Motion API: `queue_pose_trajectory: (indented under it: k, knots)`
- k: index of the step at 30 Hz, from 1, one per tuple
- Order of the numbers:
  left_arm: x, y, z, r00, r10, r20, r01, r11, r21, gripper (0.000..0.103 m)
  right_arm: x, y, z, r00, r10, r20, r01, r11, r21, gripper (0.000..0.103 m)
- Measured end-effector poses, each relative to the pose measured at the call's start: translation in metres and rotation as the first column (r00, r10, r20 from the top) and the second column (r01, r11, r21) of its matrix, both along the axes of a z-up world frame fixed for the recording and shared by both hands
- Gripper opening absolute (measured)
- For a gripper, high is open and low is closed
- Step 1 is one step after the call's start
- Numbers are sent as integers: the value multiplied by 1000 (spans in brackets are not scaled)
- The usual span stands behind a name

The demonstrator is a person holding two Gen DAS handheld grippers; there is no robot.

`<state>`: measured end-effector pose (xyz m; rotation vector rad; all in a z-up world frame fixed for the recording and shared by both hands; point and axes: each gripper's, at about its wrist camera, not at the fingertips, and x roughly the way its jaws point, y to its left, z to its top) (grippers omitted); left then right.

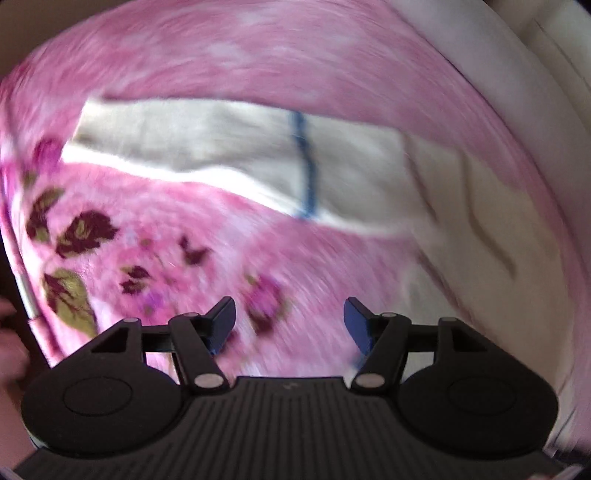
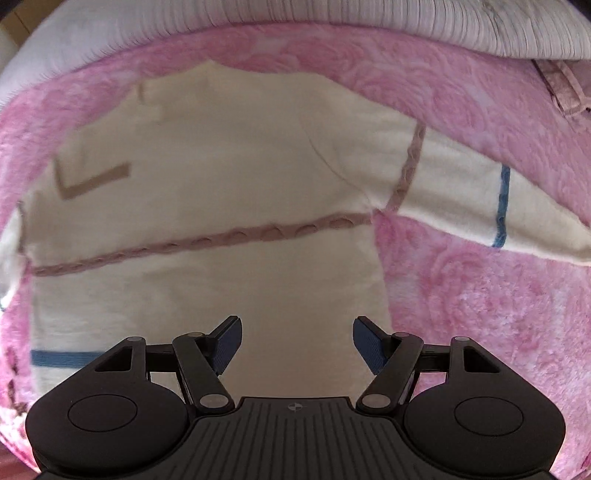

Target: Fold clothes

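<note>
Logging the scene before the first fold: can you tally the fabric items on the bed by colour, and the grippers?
Cream sweater: 1
Pink blanket: 1
Whitish ribbed bedding at the far edge: 1
Pinkish-brown cloth, only partly in view: 1
Grippers, jaws open and empty: 2, left gripper and right gripper
Total: 6

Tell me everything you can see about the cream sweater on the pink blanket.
The cream sweater looks like soft knit. It lies spread flat on the fuzzy pink blanket, unfolded. A dusty-pink band crosses its body and another rings the outstretched sleeve, which also carries a blue stripe. Another blue stripe sits low on the body. The open right gripper hovers over its lower part. The left gripper, also open, faces the blurred sleeve.
</note>
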<state>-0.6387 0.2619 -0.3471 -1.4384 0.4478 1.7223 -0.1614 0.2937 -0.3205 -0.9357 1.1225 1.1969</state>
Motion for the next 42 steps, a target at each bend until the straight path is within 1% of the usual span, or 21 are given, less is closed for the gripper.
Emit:
queue_pose_trajectory:
  k: [2,6,8,11,14,16,17,18,19,20,24,26,27,29,31,33,34,35,36,40,42]
  knots:
    - [-32,-2,-13,991,129,40,-130,991,25,61,3,1,-12,1000,0,21,1,1000,-27,70]
    - [-83,-10,-25,941,330,79,-336,938,85,59,5,2,-28,998,14,54,-10,998,-65,70]
    - [-98,-14,-26,918,387,90,-396,908,137,59,5,3,-33,997,38,73,-32,997,-71,70]
    - [-116,-14,-38,880,456,130,-473,867,160,59,4,8,-40,993,65,96,-58,995,-76,70]
    - [-130,-16,-50,830,526,184,-556,805,207,59,6,14,-49,991,80,109,-73,995,-71,70]
    - [-133,-11,-53,830,529,178,-558,795,237,58,9,17,-55,990,88,115,-81,995,-65,70]
    - [-132,-10,-53,843,517,151,-539,807,244,55,11,19,-59,989,91,118,-85,995,-61,70]
    - [-130,-8,-53,856,503,119,-517,819,248,39,13,20,-62,988,95,121,-88,994,-57,70]
    - [-129,-7,-53,868,489,88,-495,832,252,18,16,21,-65,988,95,120,-89,995,-53,70]
    - [-127,-5,-53,878,474,56,-472,844,255,7,20,20,-68,989,92,119,-86,995,-50,70]
    - [-99,1,-20,926,367,-85,-314,877,364,4,41,11,-71,992,62,111,-57,997,-46,70]
    - [-55,9,2,976,212,-56,-171,895,413,3,53,5,-71,993,44,108,-39,998,-46,70]
    - [-31,13,13,991,126,-40,-96,894,438,3,59,3,-71,994,34,107,-30,998,-46,70]
    - [16,22,35,999,-50,-16,51,870,491,3,71,0,-69,994,15,111,-10,999,-41,70]
    - [63,30,57,974,-225,-2,190,817,545,4,83,-1,-65,993,-4,121,8,1000,-30,70]
    - [110,39,79,919,-394,0,316,737,597,9,95,-2,-62,991,-21,131,23,1000,-14,70]
    - [134,43,73,887,-460,36,356,732,581,19,99,-2,-61,991,-31,133,33,999,-7,70]
    - [158,47,64,851,-519,81,393,731,557,25,103,-1,-59,990,-43,134,43,999,0,70]
    - [173,45,54,833,-540,121,407,746,526,28,107,-1,-57,989,-53,135,53,999,8,70]
    - [226,33,15,773,-571,278,451,802,392,28,117,3,-48,988,-85,129,79,996,46,70]
    - [226,22,10,786,-562,257,462,810,360,29,118,2,-46,990,-96,102,90,994,68,70]
